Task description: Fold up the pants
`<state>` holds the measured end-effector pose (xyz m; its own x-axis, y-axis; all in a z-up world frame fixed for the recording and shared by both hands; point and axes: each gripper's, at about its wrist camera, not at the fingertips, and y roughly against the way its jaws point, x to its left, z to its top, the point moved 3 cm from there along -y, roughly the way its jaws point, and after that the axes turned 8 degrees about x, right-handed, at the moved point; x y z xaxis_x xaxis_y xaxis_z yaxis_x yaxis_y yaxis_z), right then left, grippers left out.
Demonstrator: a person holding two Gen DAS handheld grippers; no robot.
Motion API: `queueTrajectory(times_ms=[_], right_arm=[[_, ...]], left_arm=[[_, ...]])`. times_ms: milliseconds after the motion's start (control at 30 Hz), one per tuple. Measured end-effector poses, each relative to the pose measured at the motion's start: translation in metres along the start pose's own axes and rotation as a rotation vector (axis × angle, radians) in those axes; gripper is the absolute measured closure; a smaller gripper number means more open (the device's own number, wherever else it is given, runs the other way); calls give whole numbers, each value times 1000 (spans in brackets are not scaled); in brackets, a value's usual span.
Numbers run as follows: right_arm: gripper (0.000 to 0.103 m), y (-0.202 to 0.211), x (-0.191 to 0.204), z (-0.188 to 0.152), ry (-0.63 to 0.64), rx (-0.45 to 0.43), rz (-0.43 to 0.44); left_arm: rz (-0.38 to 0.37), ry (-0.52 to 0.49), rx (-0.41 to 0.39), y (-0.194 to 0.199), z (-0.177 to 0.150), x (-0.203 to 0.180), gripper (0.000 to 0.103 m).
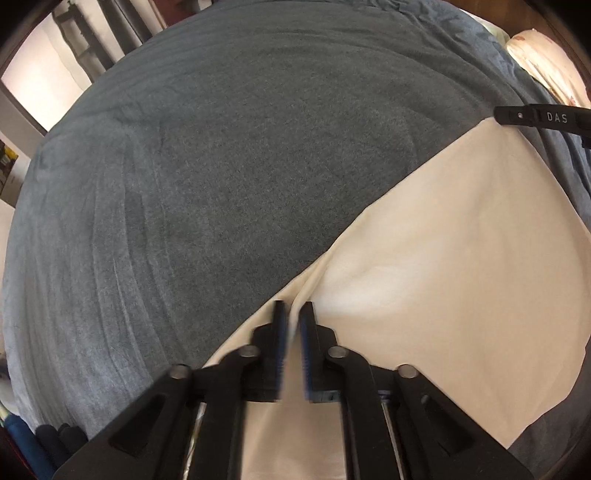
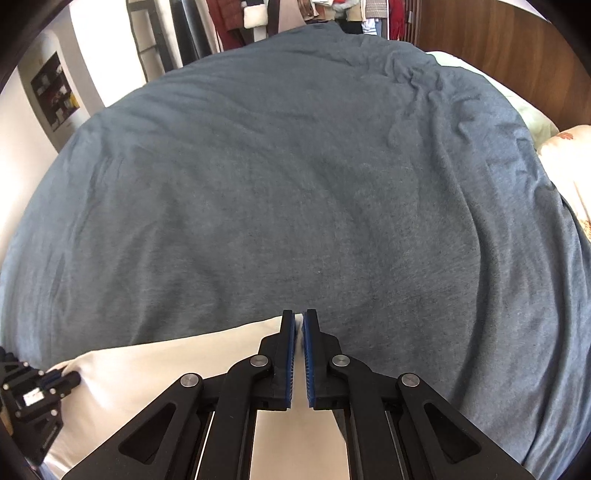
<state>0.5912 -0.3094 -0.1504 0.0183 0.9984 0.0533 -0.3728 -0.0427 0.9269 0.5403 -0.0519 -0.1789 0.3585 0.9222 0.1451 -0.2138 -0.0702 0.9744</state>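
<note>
Flat on a wide bed covered by a grey-blue knit blanket lie the cream-white cotton pants, near the blanket's near edge, with their far edge running straight across the cover; their lower part is cut off by the bottom of both views and hidden behind the black gripper linkages, so the whole outline cannot be made out. The left gripper, black with blue ribbed pads, has its jaws a narrow gap apart, with a raised ridge of the pale cloth standing between them; motion blur on the fingers makes it hard to tell whether the pads press on that ridge. The right gripper has its jaws nearly together, pinching a thin fold of the pants at their far edge. In the left wrist view the right gripper's finger enters from the right edge at the cloth's far corner, and the white letters "DAS" can be read on it. Only the right wrist view shows the left gripper from outside, at the lower left, its tip on the cloth, with a small white label too blurred to read. That view alone shows hanging clothes beyond the bed's far edge and a brown wooden panel at the far right corner; a pale patterned pillow is partly cut off in both.
</note>
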Motion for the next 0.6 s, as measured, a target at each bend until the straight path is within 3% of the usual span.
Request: queueTrajectory(times_ms=[67,100,200,333,433,600], right_arm=[[97,-2,-2,0,-14,8,-42],[95,-1,-4,-1,-27,14,-80],[78,8,-7,-2,-54,6,-128],[75,44,9,-11,-15,-43,-142],[63,70,36,-23,50,-69,-105],[62,92,96,-54,159,-61,-7]], left_arm=[[11,13,-17,4,6,4,61],[11,28,-35,9,8,7,58],[-4,75,-78,30,8,22,55],[-21,112,-137,63,-13,43,45],[1,111,-141,76,-38,59,45],[8,143,-110,80,-81,81,45]])
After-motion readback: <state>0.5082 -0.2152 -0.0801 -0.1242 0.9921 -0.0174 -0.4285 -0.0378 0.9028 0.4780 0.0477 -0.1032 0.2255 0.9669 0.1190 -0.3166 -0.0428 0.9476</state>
